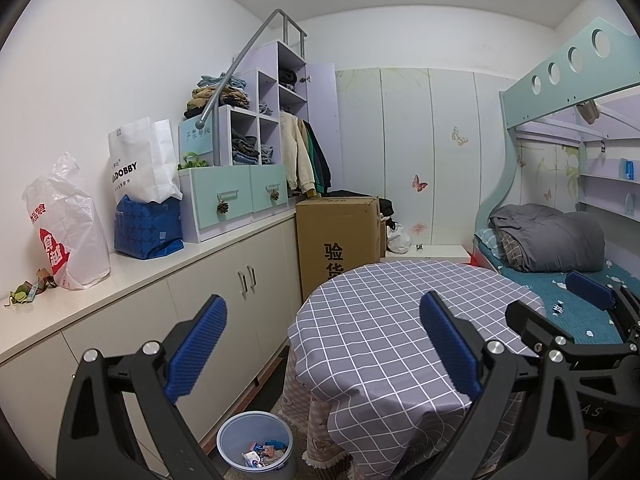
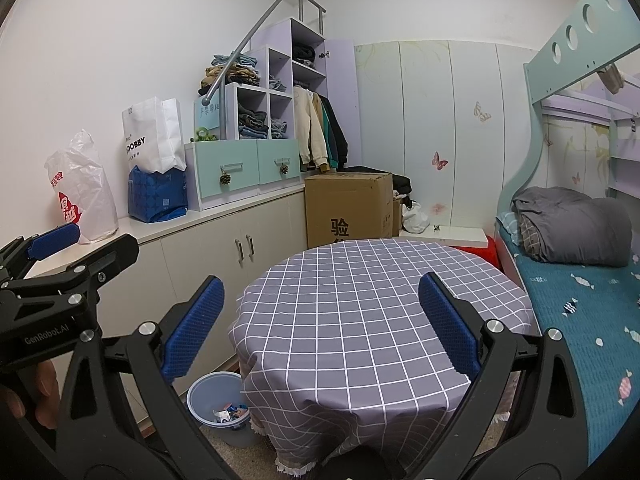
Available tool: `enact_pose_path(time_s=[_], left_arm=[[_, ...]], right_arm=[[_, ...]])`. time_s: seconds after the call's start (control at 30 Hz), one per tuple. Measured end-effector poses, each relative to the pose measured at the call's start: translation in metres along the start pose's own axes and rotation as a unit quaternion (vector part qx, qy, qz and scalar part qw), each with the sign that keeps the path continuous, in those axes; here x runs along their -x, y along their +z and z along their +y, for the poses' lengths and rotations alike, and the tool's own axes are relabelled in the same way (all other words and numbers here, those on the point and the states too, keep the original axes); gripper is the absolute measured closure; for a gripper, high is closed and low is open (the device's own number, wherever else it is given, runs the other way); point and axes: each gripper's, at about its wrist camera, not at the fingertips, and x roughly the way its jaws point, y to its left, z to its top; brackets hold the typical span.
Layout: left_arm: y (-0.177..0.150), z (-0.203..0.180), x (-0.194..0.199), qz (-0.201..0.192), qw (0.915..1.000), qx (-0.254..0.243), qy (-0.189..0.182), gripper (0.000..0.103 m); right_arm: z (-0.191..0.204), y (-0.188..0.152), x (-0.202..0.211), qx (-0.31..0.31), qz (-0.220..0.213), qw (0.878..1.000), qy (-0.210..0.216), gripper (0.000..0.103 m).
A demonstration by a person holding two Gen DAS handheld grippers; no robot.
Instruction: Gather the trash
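Several scraps of trash [image 1: 264,454] already lie in the bin [image 1: 256,424], which stands on the floor at the near left foot of the bench [image 1: 400,320], close enough to drop things in from the cloth's edge. On the checked cloth itself no litter shows, so the bench looks done. A few more scraps [image 1: 28,288] sit at the far left on the cabinet top [image 1: 140,268], beside a white plastic bag [image 1: 68,224]; whether they count as trash I cannot tell. Both grippers hang above the near side of the bench, left gripper [image 1: 324,348] and right gripper [image 2: 320,324] side by side, each with fingers spread wide and holding nothing, which suits a pause to look for the next piece.
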Motion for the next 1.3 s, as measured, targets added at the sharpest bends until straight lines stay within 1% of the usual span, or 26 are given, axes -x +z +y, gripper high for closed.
enact_pose_path(time_s=[1.3], left_arm=[[-0.006,0.014,-0.004,0.003,0.9999,-0.009,-0.008,0.008]], right_arm=[[0.002,-0.011,0.002,-0.008,0.003,1.0,-0.003,0.007]])
